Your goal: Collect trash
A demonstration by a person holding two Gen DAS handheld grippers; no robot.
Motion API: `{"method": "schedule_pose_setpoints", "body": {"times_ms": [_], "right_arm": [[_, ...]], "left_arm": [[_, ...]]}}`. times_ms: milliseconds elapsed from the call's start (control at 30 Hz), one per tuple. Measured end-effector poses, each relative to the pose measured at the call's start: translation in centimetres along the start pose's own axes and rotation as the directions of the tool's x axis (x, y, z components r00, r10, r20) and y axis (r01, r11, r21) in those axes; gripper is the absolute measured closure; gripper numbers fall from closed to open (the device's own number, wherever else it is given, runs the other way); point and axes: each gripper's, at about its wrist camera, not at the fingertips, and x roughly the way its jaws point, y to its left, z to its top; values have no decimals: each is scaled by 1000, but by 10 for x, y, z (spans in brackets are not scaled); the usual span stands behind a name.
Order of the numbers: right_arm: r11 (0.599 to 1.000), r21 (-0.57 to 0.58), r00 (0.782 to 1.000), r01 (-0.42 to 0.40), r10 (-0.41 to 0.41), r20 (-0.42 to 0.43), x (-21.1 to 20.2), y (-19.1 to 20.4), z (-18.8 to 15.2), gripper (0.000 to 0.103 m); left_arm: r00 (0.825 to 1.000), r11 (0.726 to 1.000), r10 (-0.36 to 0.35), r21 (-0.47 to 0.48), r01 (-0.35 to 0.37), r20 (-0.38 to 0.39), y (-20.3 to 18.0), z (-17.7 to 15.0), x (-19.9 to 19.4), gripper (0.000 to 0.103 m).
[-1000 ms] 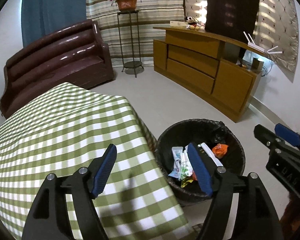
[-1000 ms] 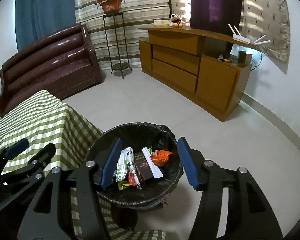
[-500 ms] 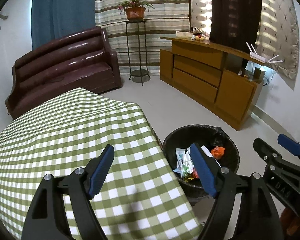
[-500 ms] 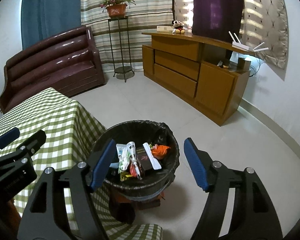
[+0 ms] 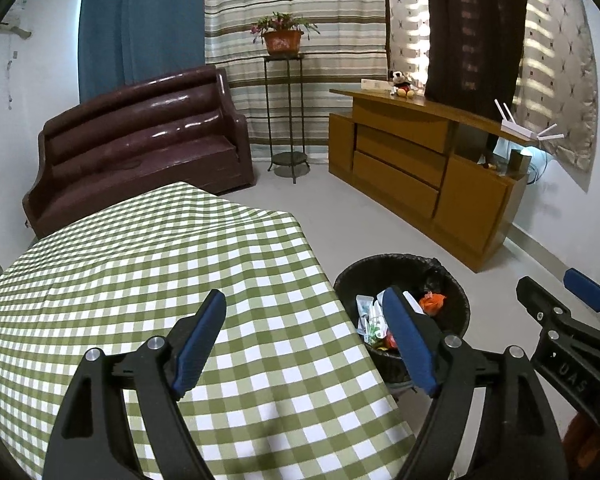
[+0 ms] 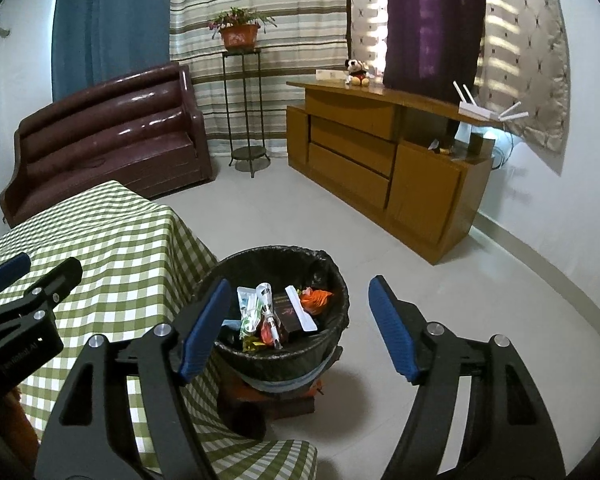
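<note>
both your grippers are spread wide and empty: left gripper (image 5: 304, 340) over the checked tablecloth (image 5: 140, 272), right gripper (image 6: 300, 324) above the filled trash bin (image 6: 332, 272).

One trash bin (image 6: 284, 364), one checked table (image 5: 140, 280), one brown sofa (image 5: 140, 148), one wooden cabinet (image 5: 416, 176), one potted plant (image 5: 282, 38) on one stand (image 5: 288, 120), one plush toy (image 5: 400, 84), one router (image 5: 516, 128), two grippers: left gripper (image 5: 304, 340), right gripper (image 6: 300, 324).

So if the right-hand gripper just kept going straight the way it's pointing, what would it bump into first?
Most likely the black-lined trash bin. The open right gripper points down toward its right rim, so it would probably meet the rim or the wrappers piled inside. Depth is hard to judge; it might just pass the bin and reach the floor.
</note>
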Motion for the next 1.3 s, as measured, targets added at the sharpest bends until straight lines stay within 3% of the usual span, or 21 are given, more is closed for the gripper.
{"method": "schedule_pose_setpoints", "body": {"times_ms": [1300], "right_arm": [[1000,-8,1000,7,-7,15,-8,-1,-1,33]], "left_arm": [[1000,1000,0,-11,0,7,3,-2,-4,25]]}}
